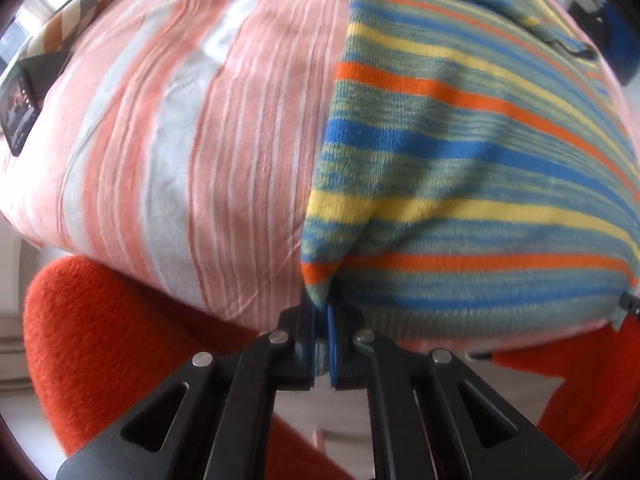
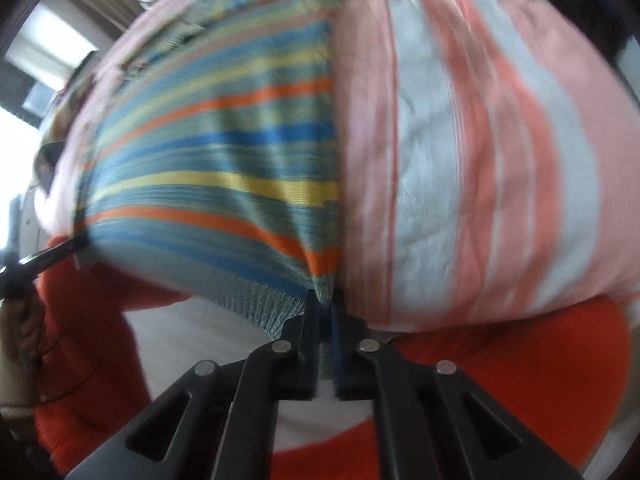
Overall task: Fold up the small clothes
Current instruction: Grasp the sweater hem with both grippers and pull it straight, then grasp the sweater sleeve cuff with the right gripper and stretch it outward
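Observation:
A small knitted garment [image 1: 460, 184] with blue, yellow, orange and green stripes lies spread on a pink-and-white striped bedcover [image 1: 192, 152]. My left gripper [image 1: 320, 316] is shut on the garment's near left corner at the bed's front edge. In the right wrist view the same garment [image 2: 224, 176] fills the left half, and my right gripper [image 2: 326, 304] is shut on its near right corner, the ribbed hem bunched between the pads. The other gripper's tip [image 2: 72, 246] shows at the garment's far corner. Both grippers point steeply down.
The bedcover [image 2: 480, 160] stretches wide beside the garment. A person's orange sleeves [image 1: 120, 344] sit close below the bed edge. A dark phone-like device [image 1: 20, 116] and a zigzag-patterned cushion [image 1: 76, 20] lie at the far left of the bed.

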Demonstrator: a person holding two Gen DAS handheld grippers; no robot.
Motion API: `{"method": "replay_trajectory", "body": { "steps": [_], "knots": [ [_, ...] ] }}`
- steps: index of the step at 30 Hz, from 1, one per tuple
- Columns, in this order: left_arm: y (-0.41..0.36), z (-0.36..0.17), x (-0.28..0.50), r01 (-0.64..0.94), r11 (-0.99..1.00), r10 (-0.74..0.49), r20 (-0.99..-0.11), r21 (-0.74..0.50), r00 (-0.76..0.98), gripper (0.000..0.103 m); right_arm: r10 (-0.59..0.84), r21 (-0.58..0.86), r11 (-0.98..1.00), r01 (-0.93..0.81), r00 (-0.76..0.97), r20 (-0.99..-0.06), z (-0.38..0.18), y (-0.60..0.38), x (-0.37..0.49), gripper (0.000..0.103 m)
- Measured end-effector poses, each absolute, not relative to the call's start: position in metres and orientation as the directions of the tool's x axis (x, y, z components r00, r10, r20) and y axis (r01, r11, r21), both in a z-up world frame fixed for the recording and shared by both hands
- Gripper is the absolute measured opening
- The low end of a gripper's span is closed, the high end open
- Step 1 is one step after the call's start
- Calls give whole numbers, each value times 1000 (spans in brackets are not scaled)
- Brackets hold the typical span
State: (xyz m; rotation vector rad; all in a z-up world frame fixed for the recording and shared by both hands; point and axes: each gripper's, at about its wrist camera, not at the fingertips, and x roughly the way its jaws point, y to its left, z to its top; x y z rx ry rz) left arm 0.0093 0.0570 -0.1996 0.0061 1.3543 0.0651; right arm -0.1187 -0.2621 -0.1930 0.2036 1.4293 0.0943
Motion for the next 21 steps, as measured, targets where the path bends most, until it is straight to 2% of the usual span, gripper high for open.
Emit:
{"method": "replay_trajectory", "body": {
  "steps": [5, 6, 7, 8, 9, 10, 12, 14, 16, 17, 19, 21],
  "knots": [
    [56, -201, 15, -66, 997, 51, -976, 38, 213, 8, 179, 193, 978, 80, 149, -972, -197, -261, -113, 5],
    [62, -201, 10, -68, 997, 39, -977, 25, 212, 12, 186, 200, 976, 82, 151, -971, -197, -261, -112, 5],
    [64, -198, 6, -66, 998, 30, -978, 17, 206, 27, 200, 214, 973, 87, 147, -969, -196, -264, -114, 9],
    [66, -193, 1, -61, 998, 29, -980, 17, 198, 37, 213, 227, 969, 95, 132, -968, -193, -265, -116, 24],
    [70, -187, -5, -59, 998, 30, -980, 19, 198, 54, 203, 212, 972, 99, 100, -974, -189, -268, -119, 34],
    [78, -179, -12, -57, 998, 33, -977, 21, 209, 58, 180, 187, 978, 89, 82, -980, -182, -270, -123, 51],
    [82, -153, -20, -51, 998, 38, -969, 27, 244, 58, 113, 118, 992, 49, 92, -989, -159, -281, -131, 52],
    [81, -122, -19, -48, 999, 20, -948, 5, 318, 65, -20, -18, 1000, 12, 159, -987, -121, -292, -122, 52],
    [75, -94, -10, -45, 999, 3, -914, -16, 405, 83, -114, -124, 992, -23, 257, -960, -82, -291, -101, 52],
    [69, -79, -3, -36, 999, -18, -884, -40, 467, 86, -136, -160, 986, -47, 326, -936, -57, -285, -82, 52],
    [55, -58, 11, -11, 997, -54, -832, -72, 552, 96, -94, -150, 983, -107, 409, -908, -30, -265, -47, 52],
    [39, -56, 32, 8, 997, -65, -806, -75, 589, 96, 25, -86, 972, -219, 462, -887, -19, -235, -2, 58]
  ]
}}
